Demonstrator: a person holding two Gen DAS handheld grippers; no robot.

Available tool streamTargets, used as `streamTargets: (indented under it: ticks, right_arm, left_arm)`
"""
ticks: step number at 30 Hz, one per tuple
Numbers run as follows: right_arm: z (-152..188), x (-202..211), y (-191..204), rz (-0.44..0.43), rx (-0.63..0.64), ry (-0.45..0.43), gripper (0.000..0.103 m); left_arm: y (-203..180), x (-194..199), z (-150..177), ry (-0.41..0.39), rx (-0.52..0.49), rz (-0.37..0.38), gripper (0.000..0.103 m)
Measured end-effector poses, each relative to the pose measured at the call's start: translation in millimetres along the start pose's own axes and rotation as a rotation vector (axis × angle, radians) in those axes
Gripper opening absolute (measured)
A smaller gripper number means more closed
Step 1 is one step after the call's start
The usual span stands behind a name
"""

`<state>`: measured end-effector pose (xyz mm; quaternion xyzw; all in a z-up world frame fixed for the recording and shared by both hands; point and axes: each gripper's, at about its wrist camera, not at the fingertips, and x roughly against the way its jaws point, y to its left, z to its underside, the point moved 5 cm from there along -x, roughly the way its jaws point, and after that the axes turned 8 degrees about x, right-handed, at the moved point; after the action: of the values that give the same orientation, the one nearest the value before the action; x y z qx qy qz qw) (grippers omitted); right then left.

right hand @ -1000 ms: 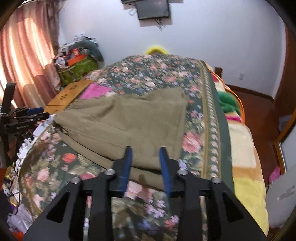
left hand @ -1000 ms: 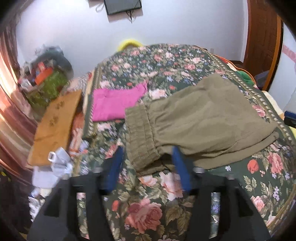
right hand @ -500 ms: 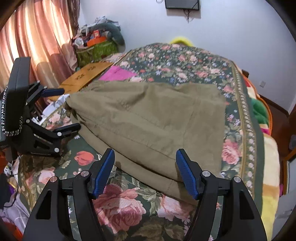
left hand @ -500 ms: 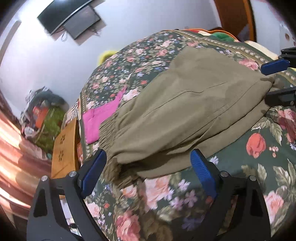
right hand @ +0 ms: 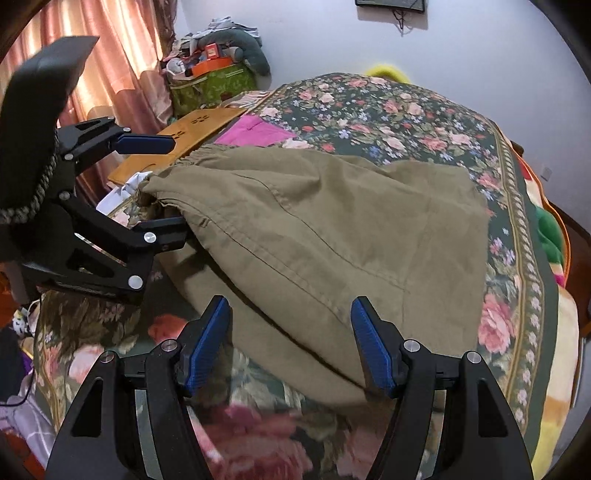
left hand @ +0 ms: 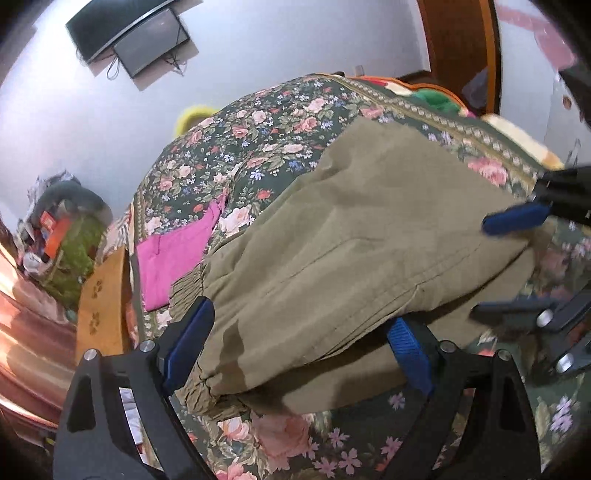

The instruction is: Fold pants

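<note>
Olive-green pants [left hand: 362, 236] lie folded on the floral bedspread [left hand: 258, 147], elastic waistband at the left. My left gripper [left hand: 299, 347] is open with its blue pads either side of the waistband end; the fabric edge sits between the fingers. In the right wrist view the pants [right hand: 332, 229] fill the middle. My right gripper [right hand: 291, 343] is open, its pads astride the near folded edge at the leg end. The left gripper [right hand: 159, 184] shows there at the left, one finger under the waistband corner. The right gripper [left hand: 517, 266] shows at the right in the left wrist view.
A pink folded garment [left hand: 173, 254] lies beyond the waistband. A wooden board [left hand: 99, 302] leans at the bed's left side. A green bag with clutter [right hand: 210, 81] stands by the curtains [right hand: 110, 55]. A TV [left hand: 129, 33] hangs on the wall. Colourful blankets [right hand: 550, 236] lie along the right bed edge.
Both grippers opened wide from nearly shut and moved in low toward the pants' edges. The left gripper now reaches the waistband end, the right the leg end.
</note>
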<state>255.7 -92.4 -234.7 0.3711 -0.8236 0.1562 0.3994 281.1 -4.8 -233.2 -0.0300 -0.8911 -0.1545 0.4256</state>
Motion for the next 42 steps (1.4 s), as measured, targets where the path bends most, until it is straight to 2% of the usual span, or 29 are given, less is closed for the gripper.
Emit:
streamTargets:
  ticks: [2,4,5,6,7,8,10,13,16,23,24,31,35,38,41,42]
  right_arm:
    - [-4,-3,1,-0.002,0.011,-0.01,0.06]
    - [-9,-6,1,-0.004,0.022,-0.018,0.034]
    - [-11,-7,0,-0.009,0.02,-0.019,0.029]
    - [-12,-7,0,-0.017,0.015,-0.025,0.022]
    - [-13,-6,0,-0.02,0.013,-0.032,0.019]
    - [-13,-5,0,-0.027,0.014,-0.041,0.017]
    - [-14,-3,1,-0.022,0.022,-0.05,0.014]
    - [-14,1,3,-0.021,0.027,-0.062,0.012]
    - [-13,6,8,-0.012,0.048,-0.07,0.011]
    - [-10,6,12,-0.015,0.052,-0.057,0.012]
    - [-10,6,12,-0.006,0.045,-0.057,0.015]
    - [-5,16,17,0.0,0.037,-0.051,0.019]
    - [-5,27,16,-0.036,-0.004,-0.066,0.024]
    - [-9,38,16,-0.054,-0.035,-0.099,0.025]
    - [-17,46,13,-0.059,-0.067,-0.142,0.033]
    - [-19,47,12,-0.059,-0.078,-0.152,0.038]
  left_arm:
    - [1,2,-2,-0.008,0.012,-0.002,0.092]
    - [0,3,-1,-0.011,0.008,-0.005,0.092]
    - [-1,3,0,-0.014,0.006,-0.006,0.092]
    - [-2,4,1,-0.02,0.004,0.002,0.082]
    - [-4,5,2,-0.025,0.002,0.011,0.067]
    - [-7,4,5,-0.009,-0.003,0.022,0.06]
    - [-11,1,10,0.01,-0.011,0.03,0.039]
    - [-15,3,13,-0.002,-0.025,0.02,0.026]
    - [-15,11,15,-0.01,-0.014,0.049,0.014]
    - [-13,14,24,0.026,0.021,0.121,0.014]
    - [-15,12,26,0.04,0.024,0.126,0.014]
    - [-10,26,34,0.07,0.098,0.177,0.017]
    - [4,38,35,0.079,0.176,0.241,0.025]
    - [18,48,35,0.061,0.224,0.253,0.029]
    - [37,57,31,0.025,0.266,0.22,0.043]
    - [46,58,30,0.01,0.285,0.196,0.051]
